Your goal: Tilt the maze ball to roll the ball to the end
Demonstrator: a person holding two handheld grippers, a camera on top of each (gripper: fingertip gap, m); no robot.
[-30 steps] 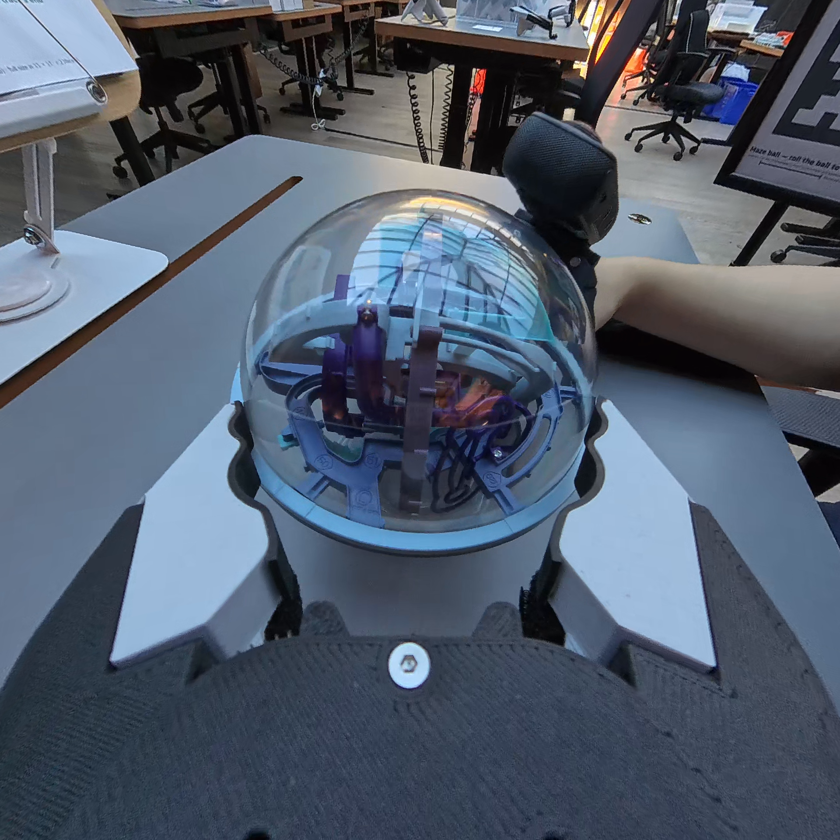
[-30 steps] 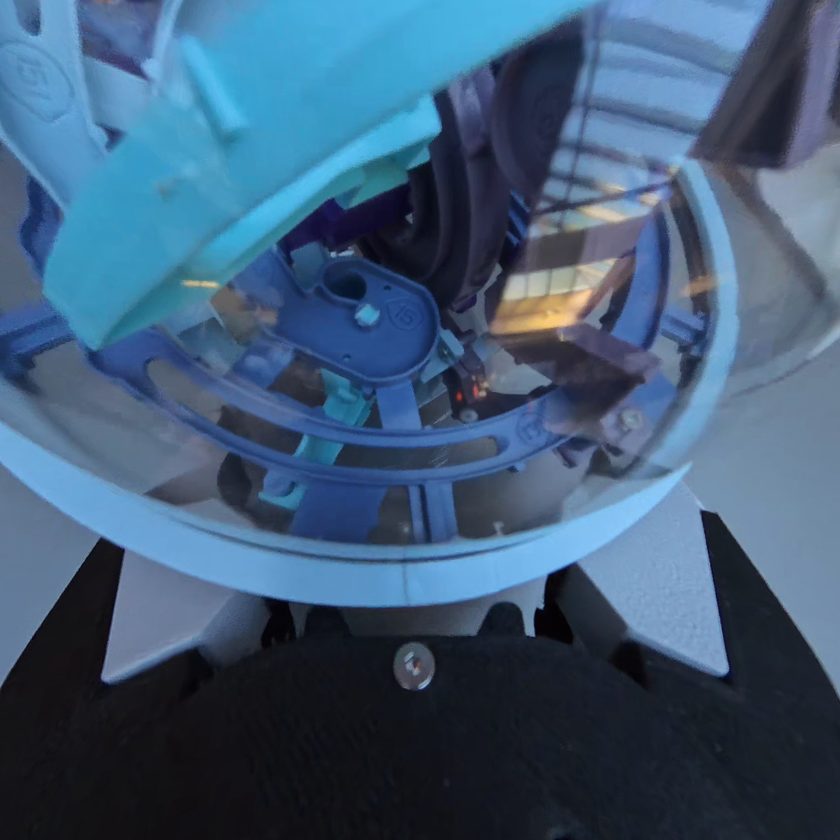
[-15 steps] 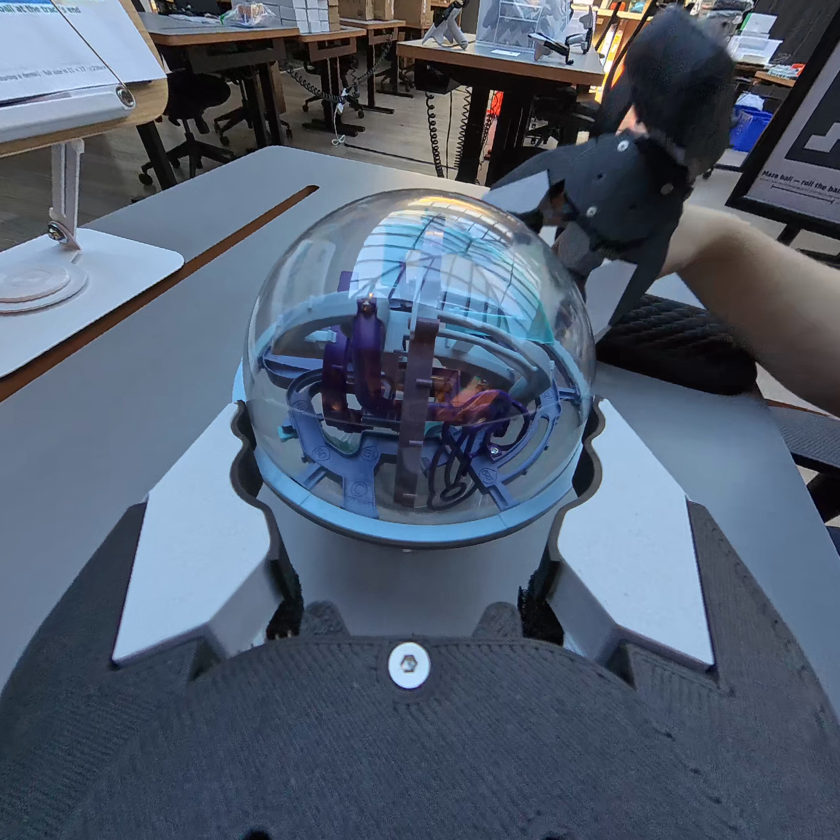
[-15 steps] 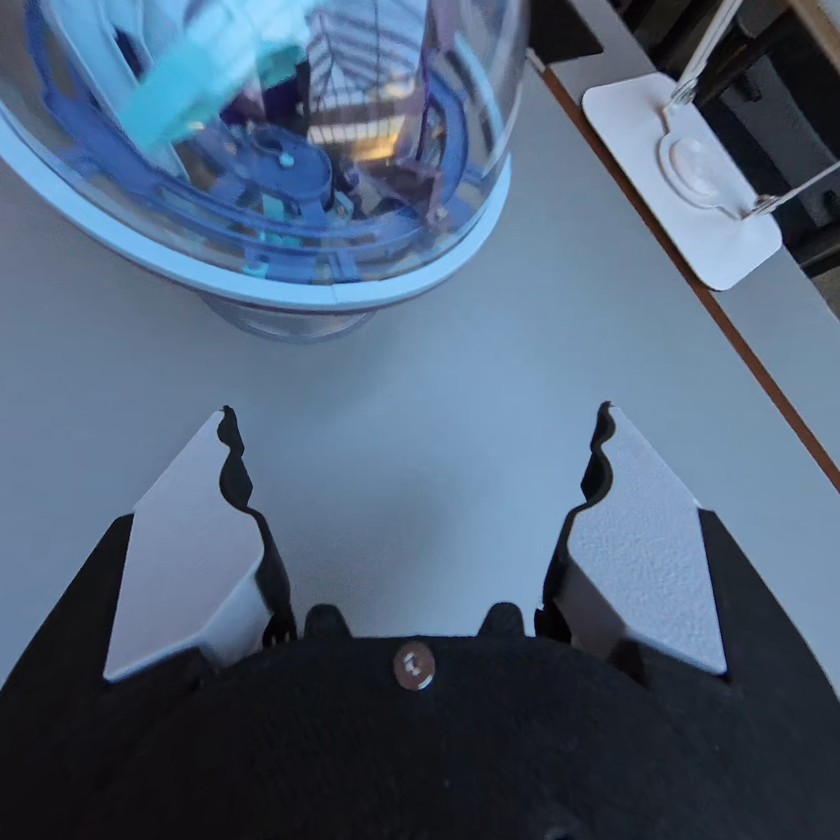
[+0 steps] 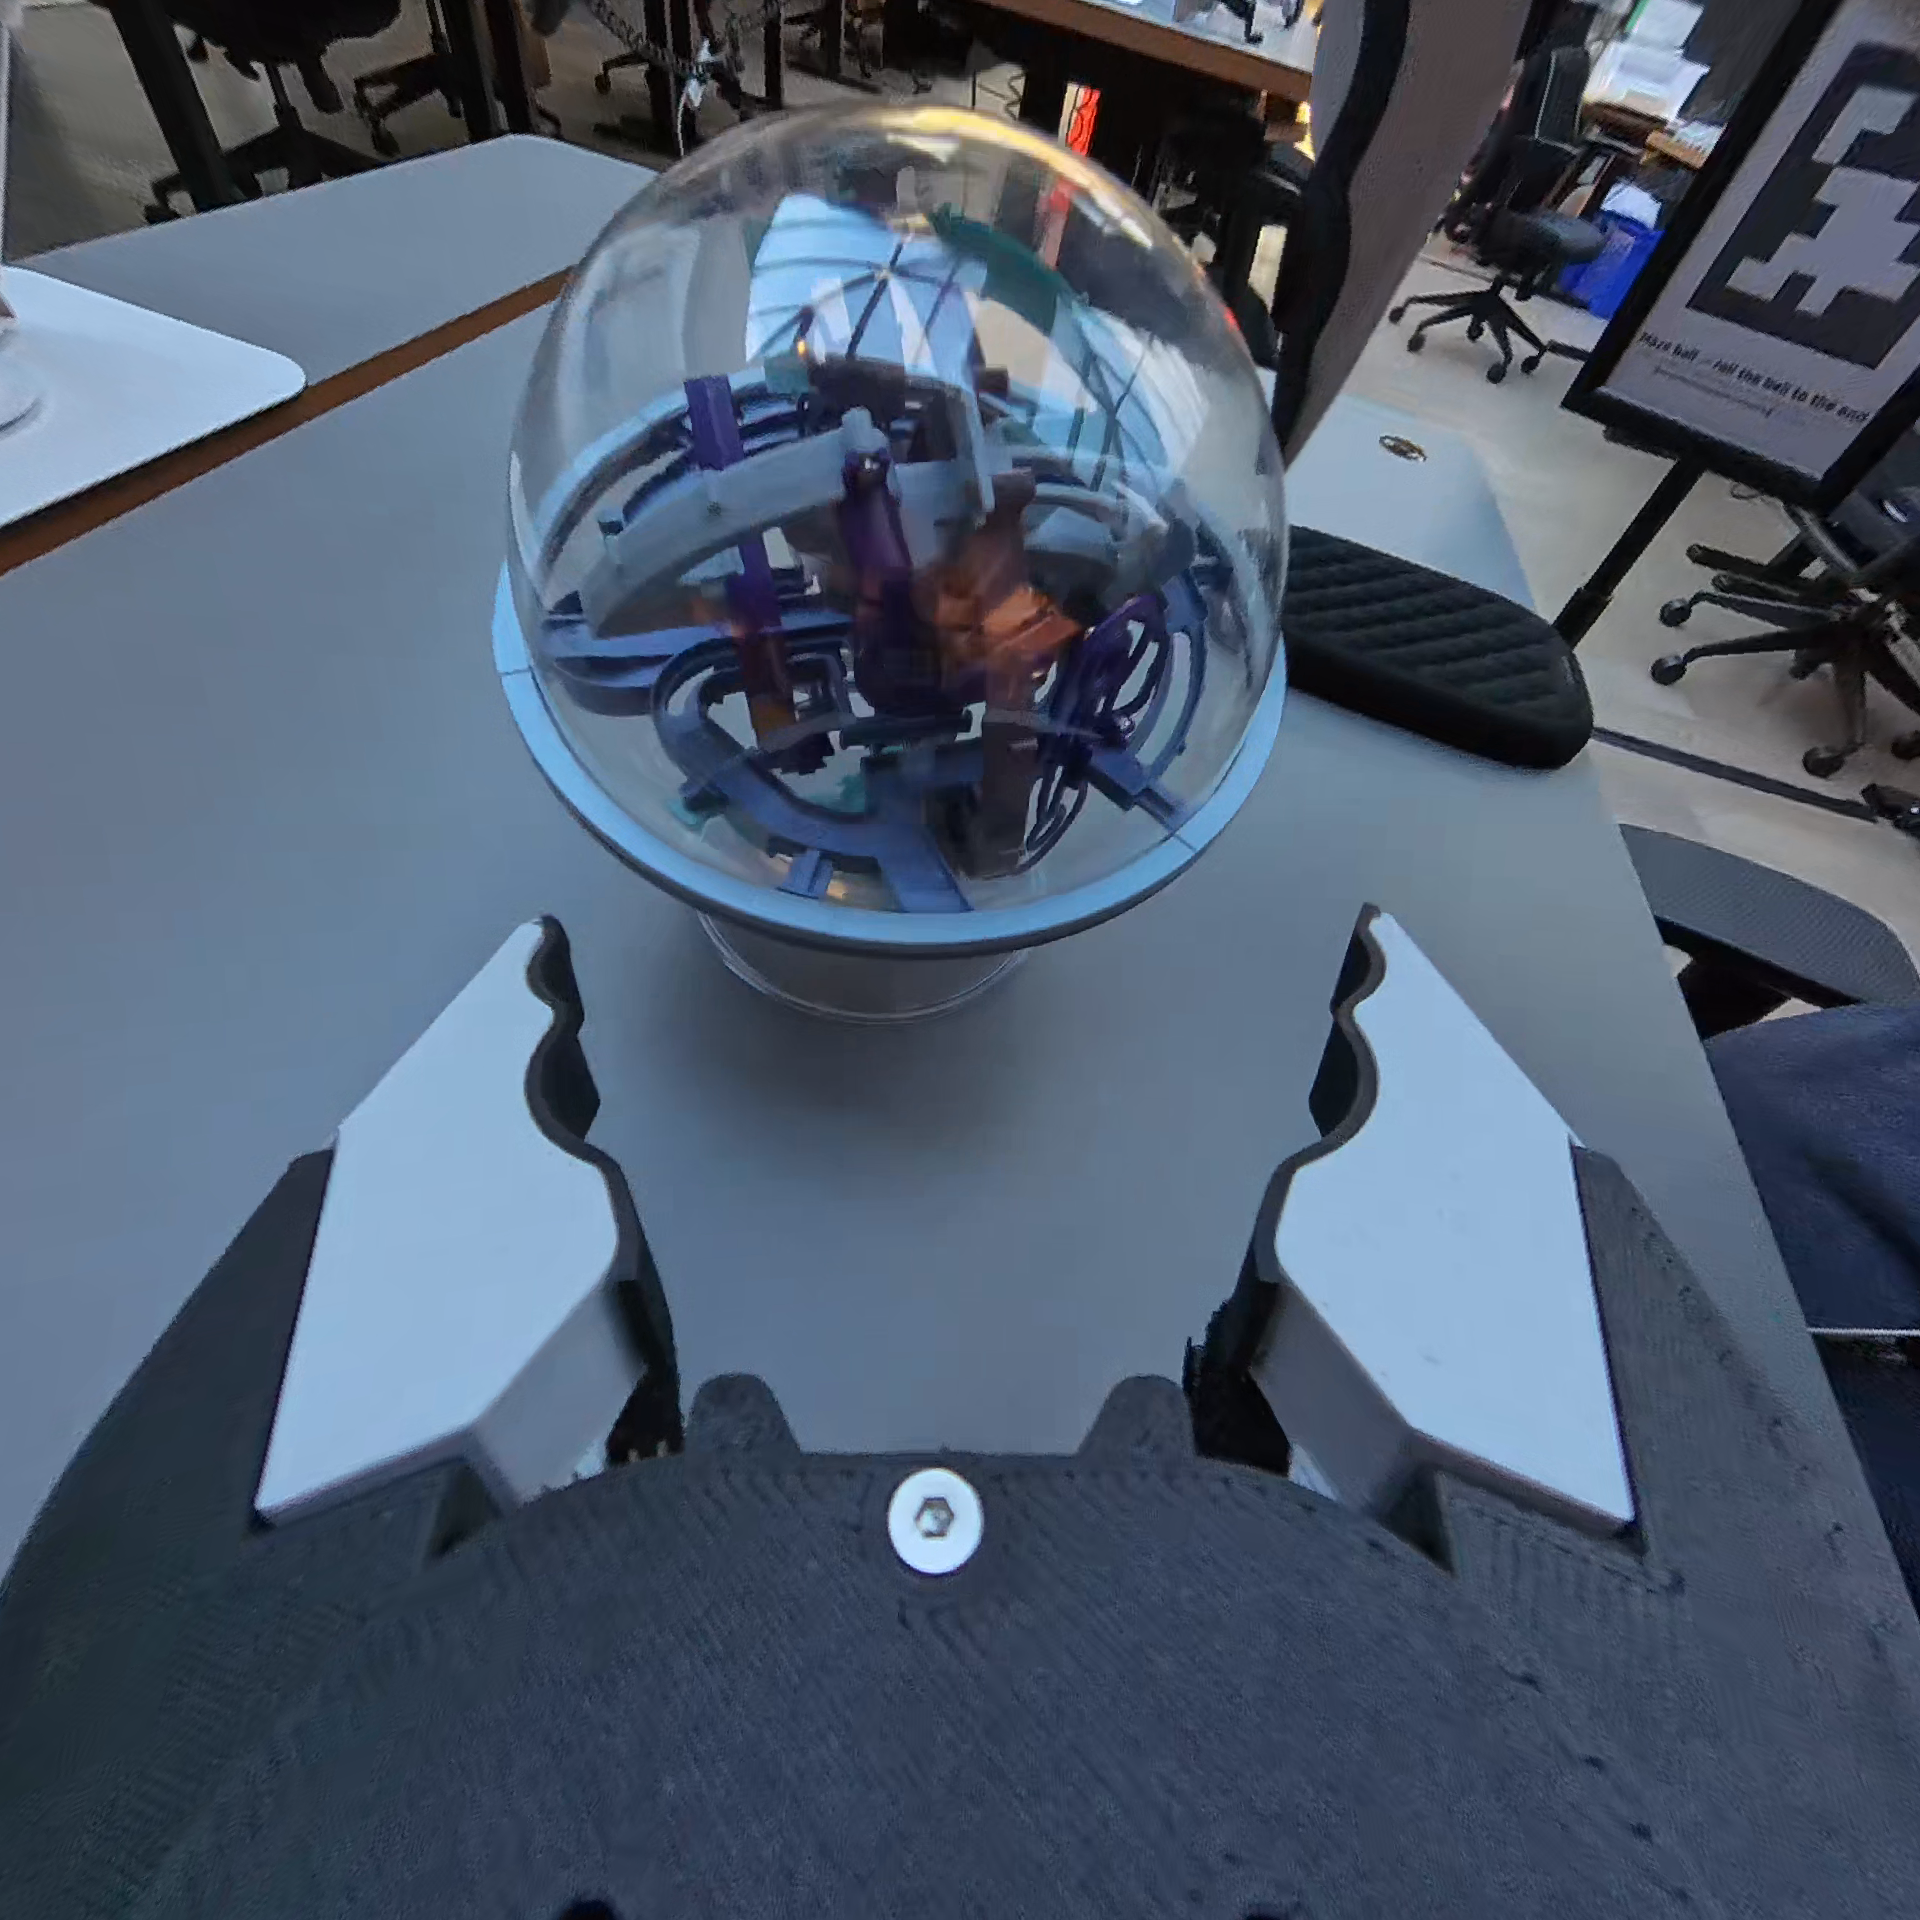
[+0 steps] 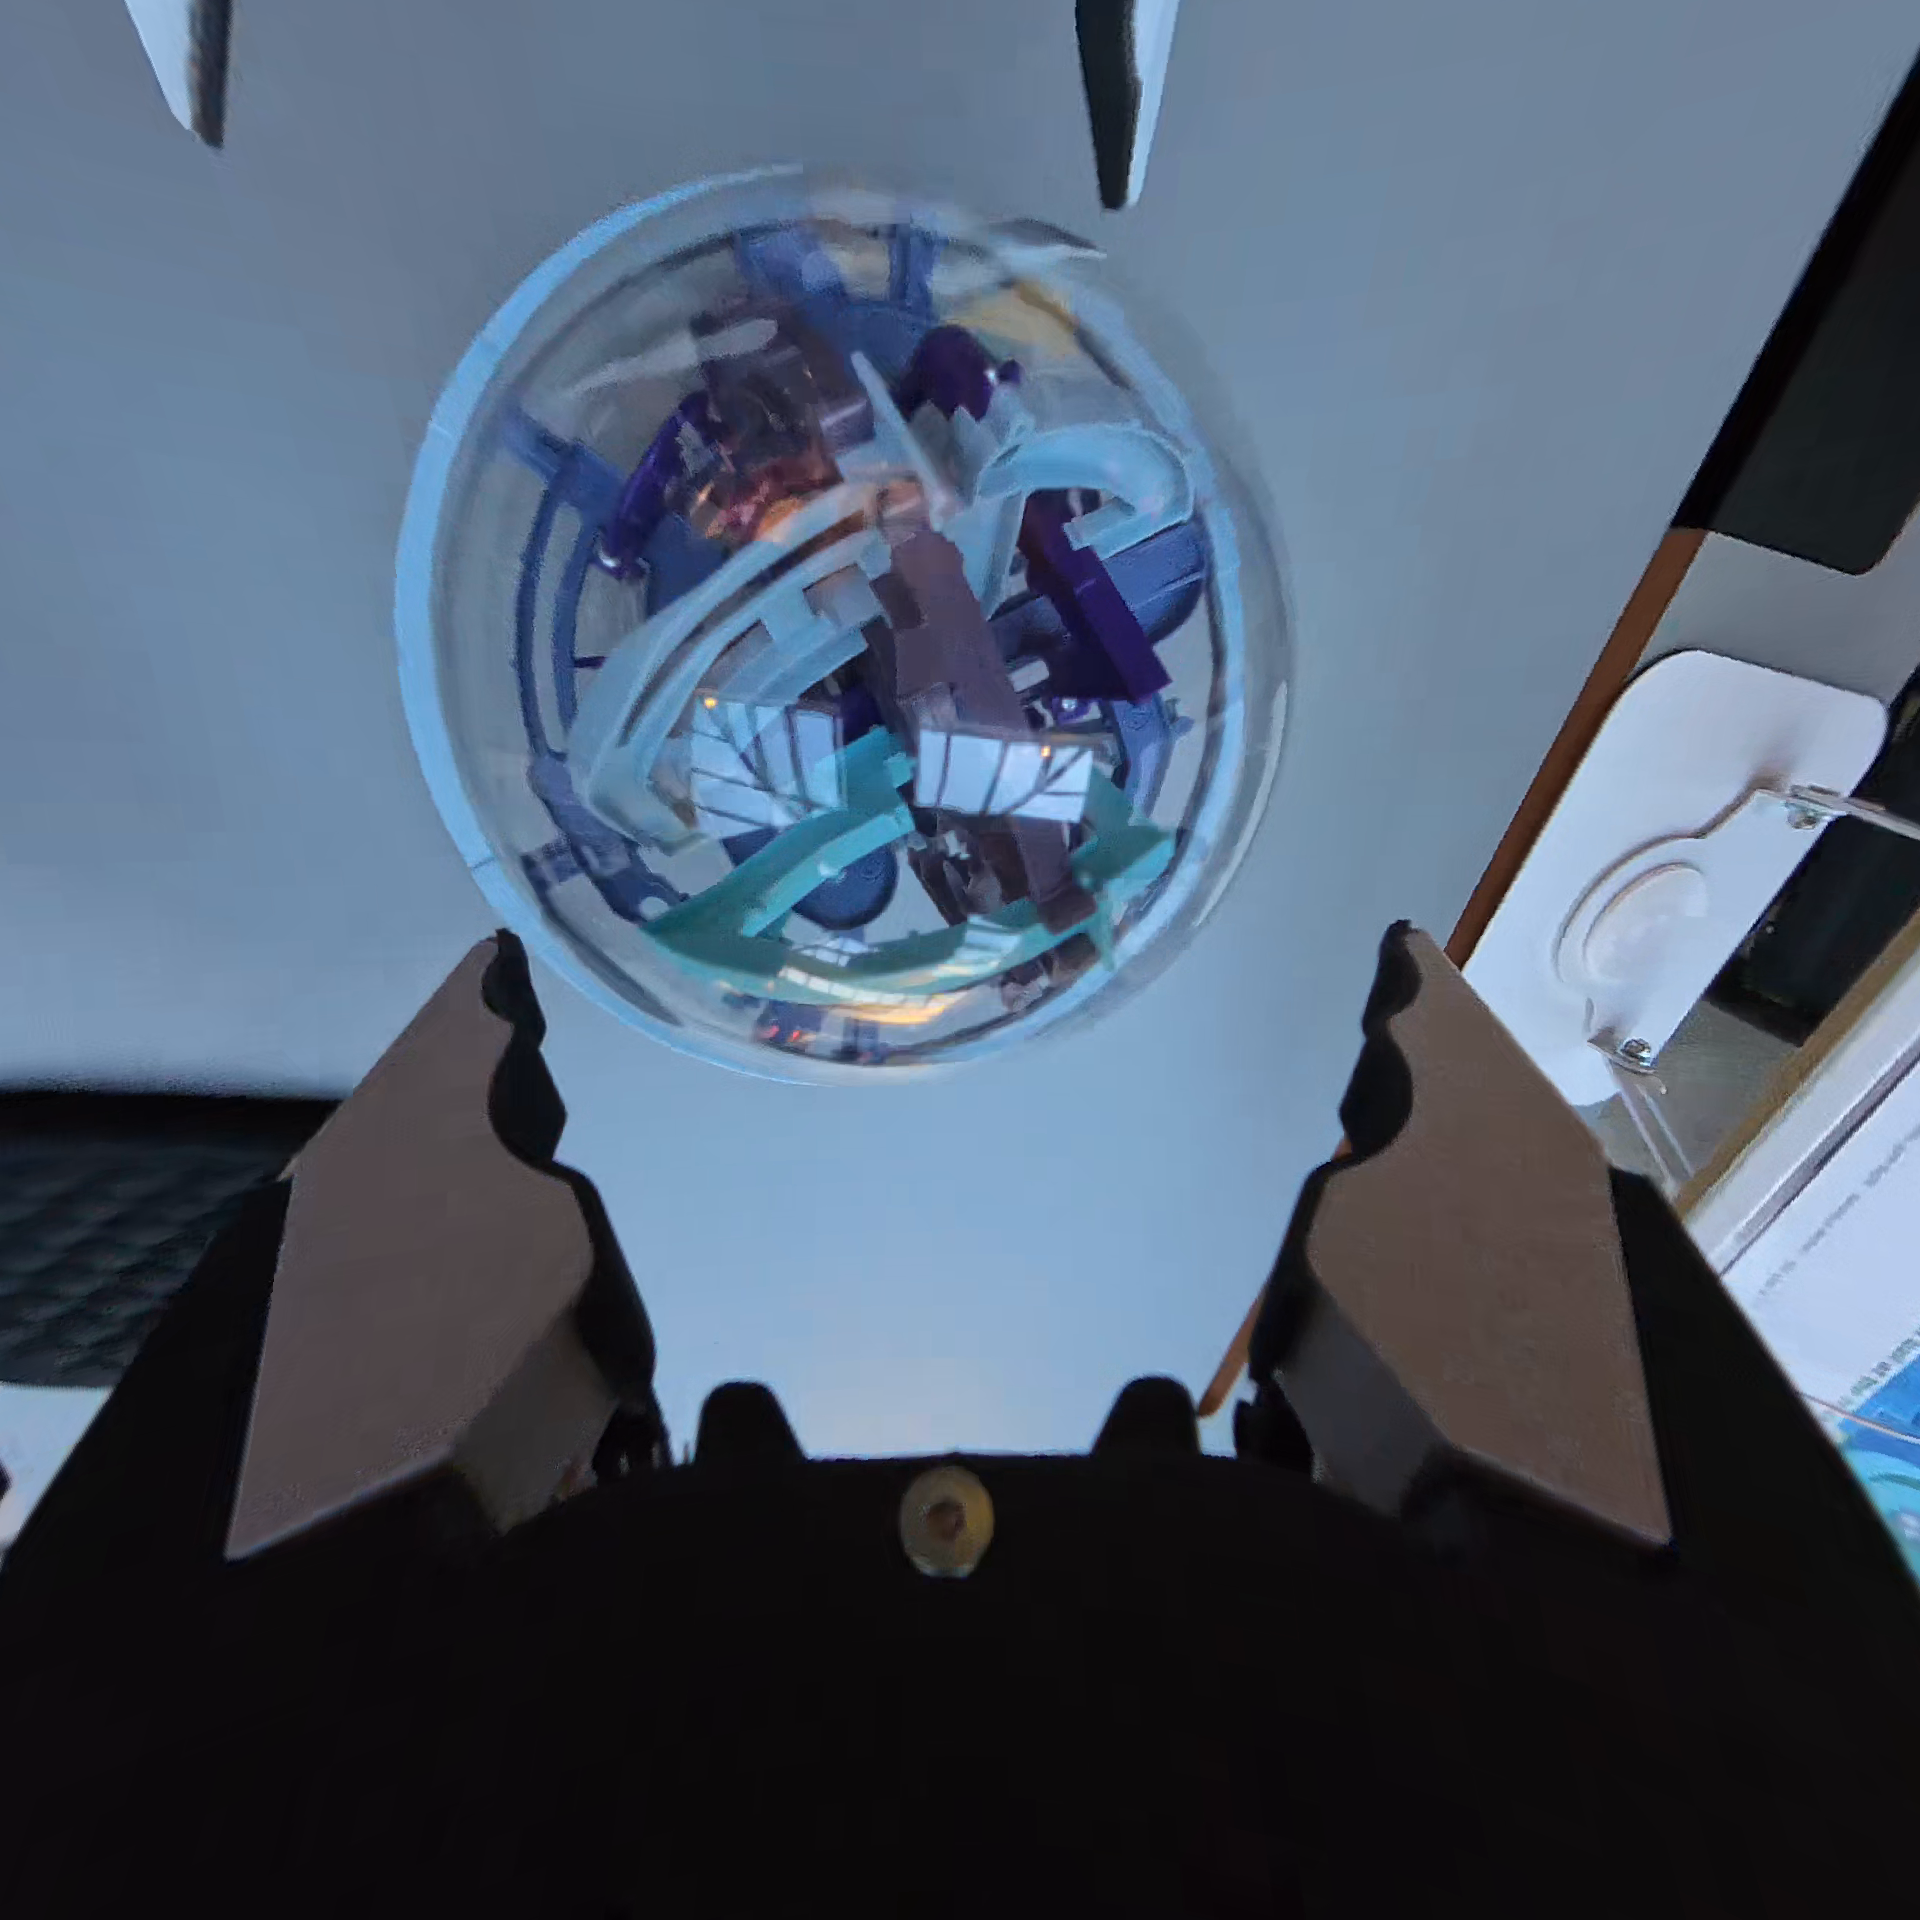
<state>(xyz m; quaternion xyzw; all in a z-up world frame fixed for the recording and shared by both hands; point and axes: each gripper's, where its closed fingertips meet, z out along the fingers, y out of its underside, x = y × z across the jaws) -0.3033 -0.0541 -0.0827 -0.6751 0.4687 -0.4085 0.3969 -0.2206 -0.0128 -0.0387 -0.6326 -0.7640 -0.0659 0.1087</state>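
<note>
The maze ball [image 5: 894,520] is a clear sphere with blue, purple, grey and teal tracks inside. It rests on a clear ring stand [image 5: 862,971] on the grey table [image 5: 260,727]. My left gripper [image 5: 956,956] is open and empty, just in front of the ball and clear of it. My right gripper [image 6: 945,977] is open and empty above the ball [image 6: 842,623], looking down on it. The left gripper's fingertips [image 6: 1117,114] show at the top of the right wrist view. I cannot pick out the small ball inside.
A white stand base [image 5: 114,395] sits at the table's left, also in the right wrist view [image 6: 1683,862]. A black padded armrest [image 5: 1434,655] lies at the right edge. A framed sign [image 5: 1787,239] stands beyond. A person's leg [image 5: 1829,1164] is at right.
Both grippers have let go of the ball and drawn back. The left one pulled toward me; the right one rose above the ball, which now rests on its stand.
</note>
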